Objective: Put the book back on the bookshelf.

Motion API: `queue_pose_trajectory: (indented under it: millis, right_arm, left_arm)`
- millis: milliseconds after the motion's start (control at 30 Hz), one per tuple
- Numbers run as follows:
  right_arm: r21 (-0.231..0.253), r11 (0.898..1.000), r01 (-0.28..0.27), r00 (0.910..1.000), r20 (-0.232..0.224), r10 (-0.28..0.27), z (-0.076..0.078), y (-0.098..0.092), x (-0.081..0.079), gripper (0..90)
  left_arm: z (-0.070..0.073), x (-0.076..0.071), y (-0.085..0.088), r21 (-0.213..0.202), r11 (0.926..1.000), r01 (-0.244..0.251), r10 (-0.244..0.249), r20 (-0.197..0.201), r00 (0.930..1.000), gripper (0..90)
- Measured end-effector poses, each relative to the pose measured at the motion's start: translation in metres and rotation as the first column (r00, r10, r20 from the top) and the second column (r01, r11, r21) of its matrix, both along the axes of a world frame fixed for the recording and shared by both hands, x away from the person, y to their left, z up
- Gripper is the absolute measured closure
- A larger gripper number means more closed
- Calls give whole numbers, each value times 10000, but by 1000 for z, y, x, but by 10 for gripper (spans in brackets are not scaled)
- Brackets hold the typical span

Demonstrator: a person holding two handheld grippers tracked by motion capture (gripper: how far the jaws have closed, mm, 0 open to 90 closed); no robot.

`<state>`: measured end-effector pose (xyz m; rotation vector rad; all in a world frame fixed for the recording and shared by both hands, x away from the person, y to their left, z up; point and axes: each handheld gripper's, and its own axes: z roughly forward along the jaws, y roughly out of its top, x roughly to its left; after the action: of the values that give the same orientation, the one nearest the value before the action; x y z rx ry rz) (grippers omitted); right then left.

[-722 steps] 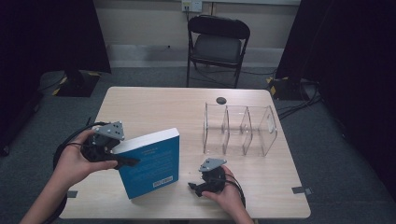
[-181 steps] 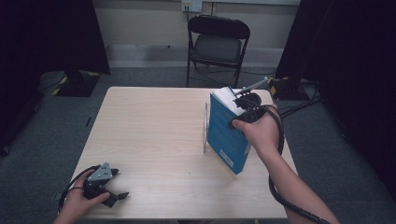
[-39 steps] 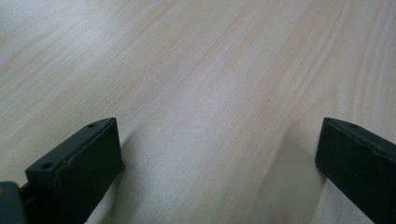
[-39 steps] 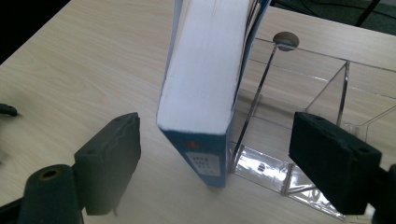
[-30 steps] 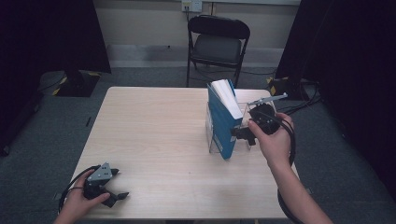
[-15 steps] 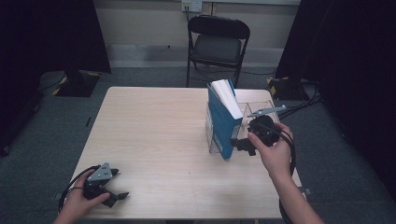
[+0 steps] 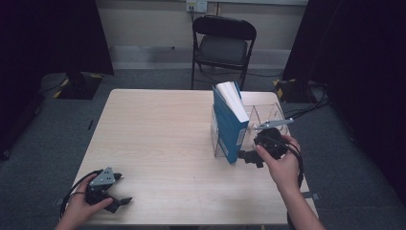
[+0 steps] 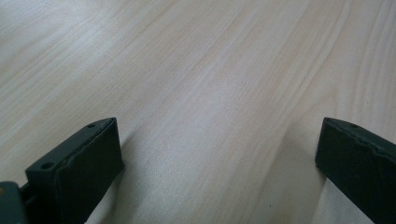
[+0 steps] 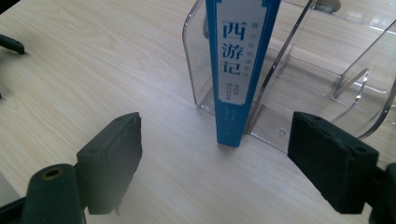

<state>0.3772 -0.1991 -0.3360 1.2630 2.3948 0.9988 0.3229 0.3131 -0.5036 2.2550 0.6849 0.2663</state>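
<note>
The right gripper (image 7: 250, 158) hangs just off the near end of the one blue book (image 7: 229, 122), its jaws spread wide and holding nothing; in the right gripper view (image 9: 215, 172) the book's spine (image 9: 238, 65) stands upright between and beyond the two black jaws, clear of both. One book is on the table, and it stands on its lower edge in the leftmost compartment of the single clear acrylic rack (image 7: 268, 115), spine toward the person, white page edges on top. White characters run down the blue spine. The rack (image 9: 299, 74) has clear dividers that part it into slots; the slots to the right of the book hold nothing that can be seen. The person's right hand (image 7: 282, 165) grips the tool from behind, with a grey three-cornered plate above it.

The left gripper (image 7: 117, 201) rests at the near left corner of the light wooden table (image 7: 158, 134), well apart from the book, held by the left hand (image 7: 79, 213). Its two jaws stand wide apart in the left gripper view (image 8: 215, 154), with bare wood grain (image 8: 196, 84) between them.

One black folding chair (image 7: 222, 43) stands beyond the far edge of the table.
</note>
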Motion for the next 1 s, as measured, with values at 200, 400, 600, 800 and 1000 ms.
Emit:
queue_pose_trajectory:
  millis: [200, 400, 600, 800, 1000]
  right_arm:
    - [79, 9999, -114, 9999, -38, 114, -10, -3, -2, 175]
    - [123, 9997, -233, 9996, -153, 235, -20, -5, -3, 176]
    - [-41, 9994, -340, 9993, -183, 339, -29, -6, -5, 177]
    - [60, 9994, -332, 9991, -245, 334, -39, -9, -7, 178]
    - [128, 9993, -365, 9989, -296, 369, -49, -14, -10, 181]
  left_arm:
    - [0, 0, 0, 11, 10000, 7, -7, 11, 10000, 0]
    - [0, 0, 0, 18, 10000, 13, -13, 2, 10000, 1]
    - [0, 0, 0, 16, 10000, 12, -12, 16, 10000, 0]
    - [0, 0, 0, -6, 10000, -7, 7, -2, 10000, 1]
    - [0, 0, 0, 14, 10000, 12, -12, 12, 10000, 1]
